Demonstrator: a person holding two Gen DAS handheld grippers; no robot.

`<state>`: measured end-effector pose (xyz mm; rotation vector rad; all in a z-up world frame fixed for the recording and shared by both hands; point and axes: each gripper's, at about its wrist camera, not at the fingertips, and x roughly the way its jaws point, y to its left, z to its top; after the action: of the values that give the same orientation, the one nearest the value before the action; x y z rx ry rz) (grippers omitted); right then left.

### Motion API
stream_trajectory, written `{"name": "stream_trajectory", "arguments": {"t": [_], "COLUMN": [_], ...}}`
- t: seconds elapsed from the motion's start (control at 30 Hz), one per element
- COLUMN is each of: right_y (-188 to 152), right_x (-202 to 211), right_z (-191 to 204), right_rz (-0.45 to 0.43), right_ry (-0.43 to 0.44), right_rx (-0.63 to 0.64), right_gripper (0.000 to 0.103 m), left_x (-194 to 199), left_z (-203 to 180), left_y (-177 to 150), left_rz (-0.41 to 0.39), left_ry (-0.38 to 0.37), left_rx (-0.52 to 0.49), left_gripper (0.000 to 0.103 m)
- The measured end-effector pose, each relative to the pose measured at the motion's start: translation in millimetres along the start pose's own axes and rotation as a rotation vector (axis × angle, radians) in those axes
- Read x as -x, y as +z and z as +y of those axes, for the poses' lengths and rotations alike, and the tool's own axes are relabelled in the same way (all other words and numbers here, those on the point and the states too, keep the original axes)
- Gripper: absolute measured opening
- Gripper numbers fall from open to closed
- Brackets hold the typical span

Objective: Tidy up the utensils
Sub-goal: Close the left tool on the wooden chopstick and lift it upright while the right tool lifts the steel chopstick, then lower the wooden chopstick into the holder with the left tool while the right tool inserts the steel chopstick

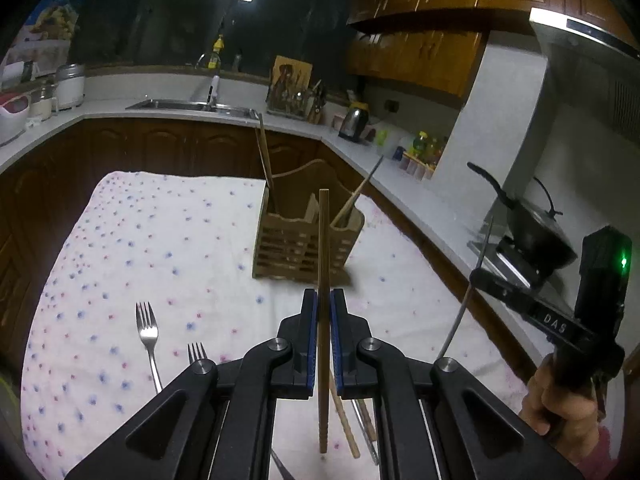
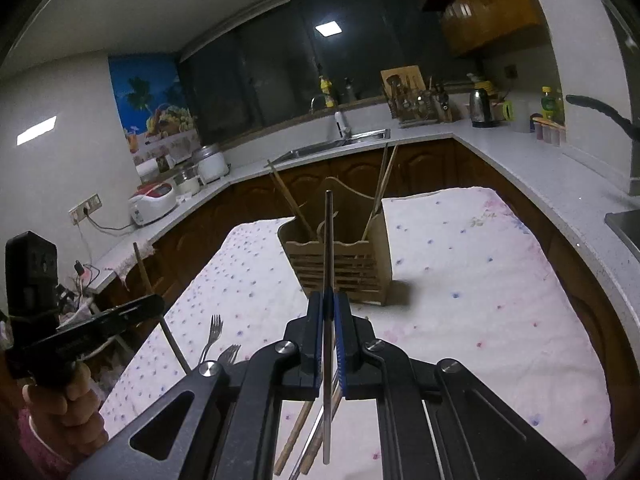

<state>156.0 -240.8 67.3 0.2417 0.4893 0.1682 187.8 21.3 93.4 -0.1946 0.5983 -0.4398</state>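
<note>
My left gripper (image 1: 324,300) is shut on a wooden chopstick (image 1: 323,248), held upright above the cloth-covered table, short of the wooden utensil holder (image 1: 304,244). My right gripper (image 2: 329,304) is shut on a metal chopstick (image 2: 329,240), also upright, short of the same holder (image 2: 344,268). The holder has chopsticks leaning in its left and right compartments. Two forks (image 1: 147,332) lie on the cloth at front left. Loose chopsticks (image 1: 346,424) lie on the cloth under the left gripper, and more chopsticks (image 2: 296,436) show under the right one.
The table (image 1: 160,240) has a white dotted cloth. Kitchen counters (image 1: 404,196) with a sink, kettle and bottles surround it on the far and right sides. A black pan (image 1: 532,232) sits on the stove at right. The right gripper (image 1: 476,276) shows in the left wrist view.
</note>
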Motion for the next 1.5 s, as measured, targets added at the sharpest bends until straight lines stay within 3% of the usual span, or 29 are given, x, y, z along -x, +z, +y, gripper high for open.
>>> {"name": "stream_trajectory", "arguments": {"t": [0.43,0.77,1.03,1.2,1.5], "right_y": [25.6,77.2,119.4,134.9,124.4], "right_x": [-11.4,-34.5,-58.1,-77.9,-117.2], "right_z": [-14.3,-26.1,-30.9,-35.6,-43.3], "right_rz": [-0.102,-0.245,-0.344,-0.380,-0.374], "right_ry": [0.007,0.018,0.015,-0.007,-0.061], "right_rx": [-0.063,-0.088,-0.084,-0.087,-0.082], "right_gripper": [0.006,0.006,0.006,0.006,0.006], "left_x": [-9.1,-28.7,-50.2,-78.4,-159.1], "left_z": [13.1,17.1,20.7,30.3,50.8], "left_y": [28.8,65.2,97.0,112.1,106.0], "left_rz": [-0.094,-0.173,-0.309,-0.378,-0.402], "left_ry": [-0.001,0.016,0.029,0.048,0.095], "left_rx": [0.024,0.007,-0.019,-0.014,0.048], "left_gripper": [0.004,0.004,0.004,0.004,0.004]}}
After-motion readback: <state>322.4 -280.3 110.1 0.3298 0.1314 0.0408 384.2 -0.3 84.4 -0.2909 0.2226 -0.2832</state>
